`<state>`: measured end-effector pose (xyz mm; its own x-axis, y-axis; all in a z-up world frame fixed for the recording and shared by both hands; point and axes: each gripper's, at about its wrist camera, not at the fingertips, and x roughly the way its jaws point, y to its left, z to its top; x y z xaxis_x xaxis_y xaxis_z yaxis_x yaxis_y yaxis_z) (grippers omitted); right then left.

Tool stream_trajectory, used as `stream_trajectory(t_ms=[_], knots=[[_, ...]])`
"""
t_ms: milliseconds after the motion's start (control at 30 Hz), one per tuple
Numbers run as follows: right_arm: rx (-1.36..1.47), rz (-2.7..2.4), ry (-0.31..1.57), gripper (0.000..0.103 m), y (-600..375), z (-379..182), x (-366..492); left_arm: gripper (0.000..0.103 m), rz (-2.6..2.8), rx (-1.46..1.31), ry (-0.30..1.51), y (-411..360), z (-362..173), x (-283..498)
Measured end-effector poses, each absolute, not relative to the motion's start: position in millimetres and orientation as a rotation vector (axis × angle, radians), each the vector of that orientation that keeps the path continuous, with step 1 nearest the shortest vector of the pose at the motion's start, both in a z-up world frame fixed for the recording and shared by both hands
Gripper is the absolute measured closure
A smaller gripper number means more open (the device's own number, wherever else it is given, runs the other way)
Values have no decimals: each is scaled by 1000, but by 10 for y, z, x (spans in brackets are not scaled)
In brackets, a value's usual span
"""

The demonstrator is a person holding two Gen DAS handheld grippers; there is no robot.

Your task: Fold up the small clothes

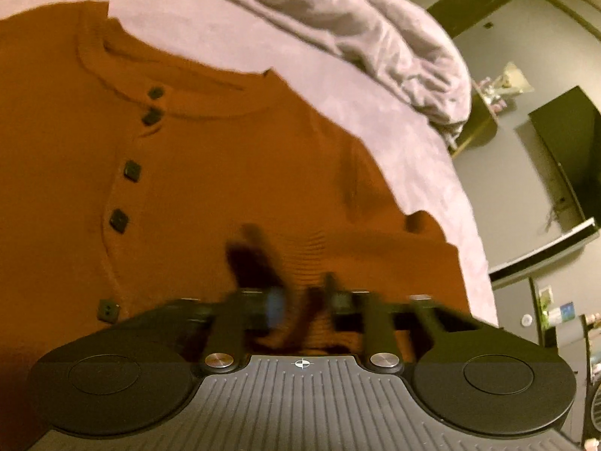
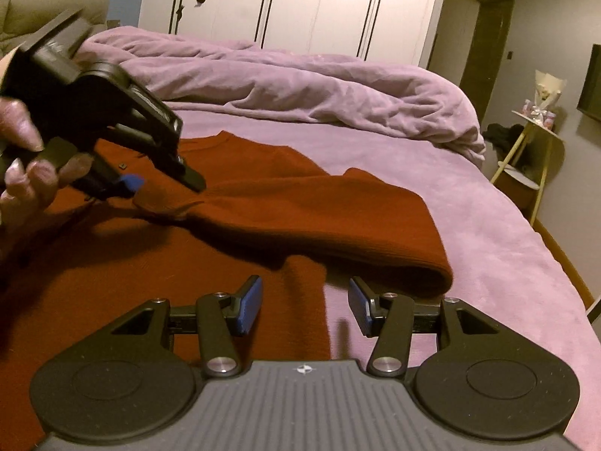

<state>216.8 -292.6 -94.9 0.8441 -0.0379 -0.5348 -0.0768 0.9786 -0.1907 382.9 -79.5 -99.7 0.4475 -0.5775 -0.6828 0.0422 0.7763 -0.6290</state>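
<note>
The big bed with the soft purple cover (image 2: 469,225) holds everything. A crumpled purple blanket (image 2: 300,86) is pushed to the far side, so the near part is flat and free for folding.

The rust-orange knitted top with small dark square buttons (image 1: 225,173) lies spread flat on the bed, front side up. 1 sleeve (image 2: 338,221) is already laid across the body, so I think the folding has begun but is not done.

The left tongs (image 2: 165,188) are clenched on a little pinch of the top near the sleeve. The cloth puckers there. I think the pinch is for lifting that part over.

The right tongs (image 2: 304,306) are released, about half open, with nothing between the blue pads (image 2: 249,308). They hover over the side edge of the top, maybe ready to grab it.

A hand (image 2: 22,173) holds the left tongs.

Far off stand white wardrobe doors (image 2: 293,3), a dark flat screen (image 1: 567,150) and a small round side stand (image 2: 533,150). None of them is in the way. Only the blanket is near, and it stays apart from the top.
</note>
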Motion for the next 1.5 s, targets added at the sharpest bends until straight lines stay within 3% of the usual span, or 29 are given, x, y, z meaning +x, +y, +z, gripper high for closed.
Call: stream_trajectory(t_ms=[167,367,567,667,767,800,867,900,933,1000,1200,1500], knots=[[-250,-11,553,49,-2875,-905,2196,97,-445,-611,958,-607,-692,3763],[-271,-43,534,44,-2839,-831,2294,97,-360,-478,769,177,-100,3642],[-364,-44,571,44,-2632,-952,2505,97,-49,-311,859,956,-440,3633],[-400,-53,584,44,-2560,-1017,2600,95,-65,-375,908,1143,-674,3598],[-435,-57,578,45,-2501,-1036,2668,78,-100,-433,885,1217,-767,3557],[-445,-55,576,47,-2484,-1040,2685,73,-119,-457,875,1219,-789,3562],[-467,-43,575,61,-2436,-1062,2731,76,-137,-491,865,1206,-812,3618],[-478,-34,577,74,-2417,-1079,2760,91,-136,-487,863,1170,-808,3632],[-491,-35,579,80,-2390,-1099,2791,97,-135,-471,862,1168,-797,3649],[-525,-44,557,85,-2353,-1124,2826,97,-120,-420,857,1125,-772,3695],[-531,-112,546,86,-2313,-1153,2871,97,-101,-312,731,1076,-557,3674],[-631,-149,540,87,-2243,-1291,2861,97,-60,-334,815,1203,-841,3722]])
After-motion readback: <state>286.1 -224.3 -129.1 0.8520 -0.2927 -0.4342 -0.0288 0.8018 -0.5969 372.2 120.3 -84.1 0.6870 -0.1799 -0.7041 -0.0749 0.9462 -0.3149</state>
